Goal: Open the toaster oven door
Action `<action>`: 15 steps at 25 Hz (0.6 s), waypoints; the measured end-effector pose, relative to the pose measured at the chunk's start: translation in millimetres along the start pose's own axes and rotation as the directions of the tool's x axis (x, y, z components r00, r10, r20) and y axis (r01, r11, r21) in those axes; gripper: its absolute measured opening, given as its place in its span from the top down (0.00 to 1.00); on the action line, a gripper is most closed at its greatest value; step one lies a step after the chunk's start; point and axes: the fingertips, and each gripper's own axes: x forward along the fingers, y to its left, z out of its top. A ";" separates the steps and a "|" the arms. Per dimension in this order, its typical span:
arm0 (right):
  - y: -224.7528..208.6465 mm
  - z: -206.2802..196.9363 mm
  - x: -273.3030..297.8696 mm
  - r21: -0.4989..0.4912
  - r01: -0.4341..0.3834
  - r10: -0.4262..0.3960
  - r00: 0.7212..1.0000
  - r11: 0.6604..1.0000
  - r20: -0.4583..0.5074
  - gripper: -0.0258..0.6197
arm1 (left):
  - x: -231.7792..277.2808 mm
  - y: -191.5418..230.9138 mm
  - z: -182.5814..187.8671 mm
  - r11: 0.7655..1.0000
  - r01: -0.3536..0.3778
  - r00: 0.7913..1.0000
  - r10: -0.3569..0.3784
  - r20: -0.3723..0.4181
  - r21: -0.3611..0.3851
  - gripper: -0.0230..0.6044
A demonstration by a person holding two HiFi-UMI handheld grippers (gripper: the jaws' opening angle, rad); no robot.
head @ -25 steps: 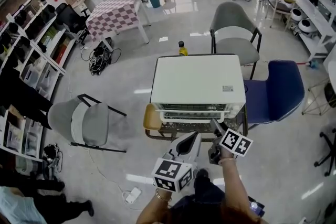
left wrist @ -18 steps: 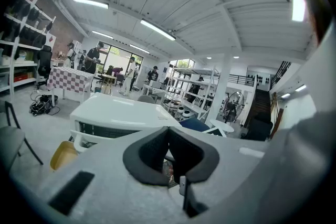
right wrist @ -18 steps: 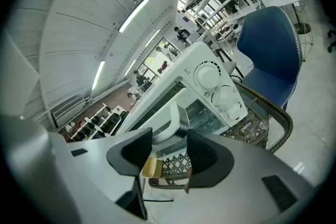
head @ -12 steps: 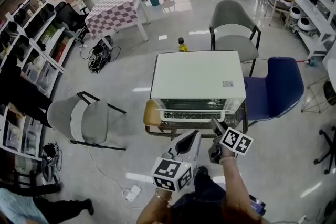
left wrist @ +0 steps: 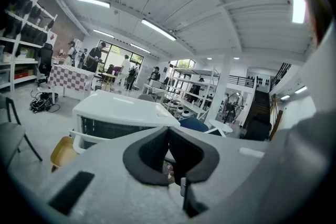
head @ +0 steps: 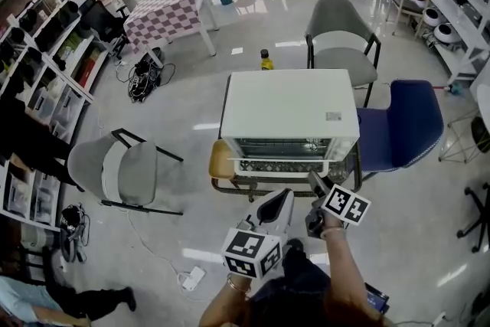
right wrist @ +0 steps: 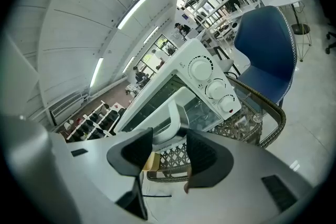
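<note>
A white toaster oven (head: 289, 107) stands on a low wicker table (head: 246, 186), its glass door and white bar handle (head: 283, 165) facing me. My right gripper (head: 314, 186) is open just in front of the door's right end. In the right gripper view the handle (right wrist: 173, 113) shows between and beyond the two dark pads (right wrist: 169, 152), untouched, with three knobs (right wrist: 215, 89) to its right. My left gripper (head: 277, 204) hovers lower and to the left, shut on nothing. In its own view the pads (left wrist: 169, 157) meet, with the oven (left wrist: 121, 113) ahead.
A blue chair (head: 406, 122) stands right of the oven, a grey chair (head: 341, 38) behind it, and another grey chair (head: 122, 172) to the left. A yellow seat (head: 222, 165) touches the table's left side. A bottle (head: 266, 65) is on the floor behind the oven. Shelves (head: 46, 65) line the left wall.
The head view has shifted slightly, so the oven sits a little higher in the picture. Both grippers hold almost the same place in front of the door.
</note>
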 end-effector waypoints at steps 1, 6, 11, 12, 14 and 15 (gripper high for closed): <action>0.0 -1.7 -1.2 -0.001 0.001 -0.001 1.000 1.000 -0.002 0.66 | -1.5 0.4 -0.5 1.000 -0.001 1.000 0.001 0.000 -0.001 0.94; -1.1 -11.7 -4.9 0.000 0.010 -0.010 1.000 1.000 -0.015 0.66 | -7.6 6.5 -0.6 1.000 -0.011 1.000 0.011 0.007 -0.004 0.94; -4.2 -20.8 -7.8 0.000 0.023 -0.023 0.999 1.000 -0.024 0.67 | -12.2 9.5 -3.2 1.000 -0.014 1.000 0.014 0.010 -0.007 0.94; -5.0 -22.2 -8.7 0.000 0.026 -0.026 0.999 1.000 -0.026 0.67 | -12.8 9.0 -4.2 1.000 -0.013 1.000 0.013 0.009 -0.008 0.94; -6.5 -25.0 -10.7 0.001 0.030 -0.030 0.999 1.000 -0.030 0.67 | -13.8 7.5 -6.6 1.000 -0.010 1.000 0.010 0.005 -0.011 0.94; -7.4 -26.5 -11.4 0.001 0.032 -0.032 0.999 0.999 -0.031 0.67 | -14.4 6.9 -8.2 1.000 -0.009 1.000 0.009 0.003 -0.012 0.94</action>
